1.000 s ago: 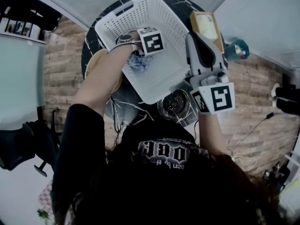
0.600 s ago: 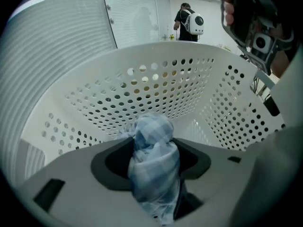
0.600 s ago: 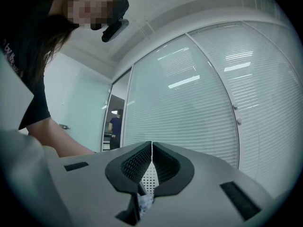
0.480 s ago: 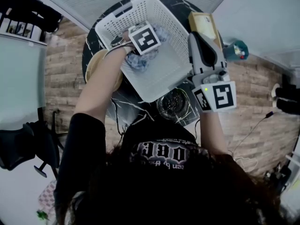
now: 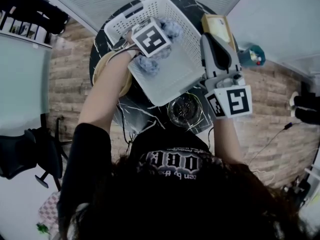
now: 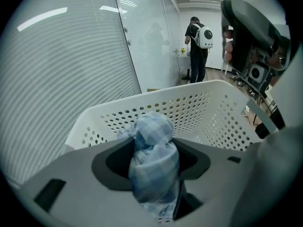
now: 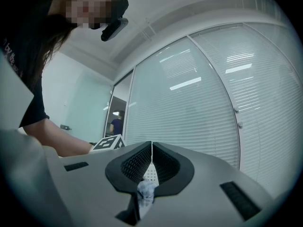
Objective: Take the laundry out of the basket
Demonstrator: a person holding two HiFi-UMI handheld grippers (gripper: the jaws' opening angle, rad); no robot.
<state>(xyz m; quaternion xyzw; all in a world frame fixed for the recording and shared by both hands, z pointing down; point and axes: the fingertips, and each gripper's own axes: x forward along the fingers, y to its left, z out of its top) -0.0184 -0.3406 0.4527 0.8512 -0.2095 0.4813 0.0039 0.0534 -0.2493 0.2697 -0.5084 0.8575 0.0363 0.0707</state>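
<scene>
A white perforated basket [image 5: 175, 79] stands on the round dark table [image 5: 100, 46]. My left gripper [image 5: 164, 35] is over the basket, shut on a bunched pale blue checked cloth [image 6: 152, 148]. One end of the cloth [image 5: 172, 29] pokes out past the jaws and the rest hangs below [image 5: 148, 64]. My right gripper [image 5: 207, 40] lies along the basket's right rim. In the right gripper view its jaws [image 7: 151, 150] meet at the tips, with a sliver of white basket wall [image 7: 150, 172] and a bit of blue cloth [image 7: 146, 192] in the slit. I cannot tell if anything is pinched.
A cardboard box [image 5: 217, 24] lies just right of the basket, with a teal object [image 5: 252, 51] beyond it. A glass dish [image 5: 185, 110] sits at the table's near edge and a tan round thing [image 5: 102, 69] at its left. A person with a backpack [image 6: 199, 37] stands far off.
My left gripper has risen and shifted toward the basket's far left with the blue cloth, so more cloth now shows beyond the jaws. The right gripper has stayed put.
</scene>
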